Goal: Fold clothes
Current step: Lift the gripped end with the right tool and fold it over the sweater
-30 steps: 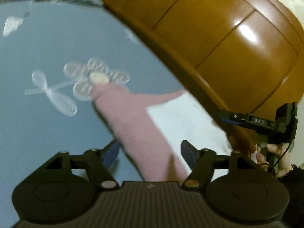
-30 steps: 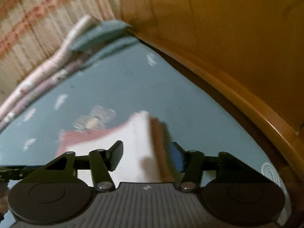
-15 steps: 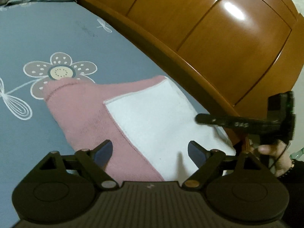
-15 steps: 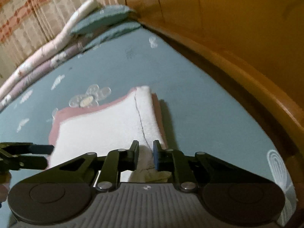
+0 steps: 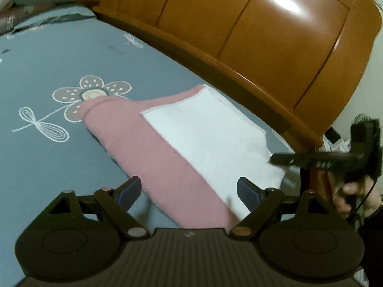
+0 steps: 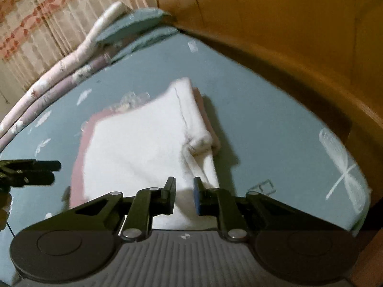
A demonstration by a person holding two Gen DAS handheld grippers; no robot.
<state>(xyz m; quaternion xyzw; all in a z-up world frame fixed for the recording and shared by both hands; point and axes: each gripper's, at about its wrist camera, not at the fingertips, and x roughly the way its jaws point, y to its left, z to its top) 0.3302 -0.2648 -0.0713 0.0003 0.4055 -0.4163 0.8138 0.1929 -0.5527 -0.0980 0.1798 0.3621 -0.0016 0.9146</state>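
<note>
A folded garment (image 5: 182, 148), pink on the outside with a white lining showing, is lying on the bed (image 5: 52, 57), close to the wooden headboard (image 5: 251, 38). In the left wrist view the pink band is running along the near-left side of the garment, with the white panel spreading toward the headboard. One pink corner is overlapping a flower print (image 5: 91, 95) on the blue-grey sheet.

The left tool (image 5: 189, 192) is standing wide, its two blue-padded fingers (image 5: 128, 191) straddling the near end of the garment without pinching it. Whether the pads are touching cloth cannot be told.

The right tool (image 6: 183, 195) is sitting narrow, with only a small gap between its fingers, and white cloth of the garment (image 6: 143, 138) is showing in that gap. Whether the pads are actually gripping the cloth cannot be told from here. Beyond the fingers the white layer is bunching into a small lump near the right edge of the garment, and a thin pink edge is peeking out beneath it.

Each tool is appearing in the other's view: the right tool (image 5: 282, 159) is reaching in at the right of the left wrist view, held in a hand (image 5: 352, 196), and the left tool (image 6: 47, 171) is entering from the left edge of the right wrist view.

Pillows (image 6: 134, 24) and rolled bedding (image 6: 59, 76) are lying at the far side of the bed, against a patterned curtain (image 6: 43, 12).
</note>
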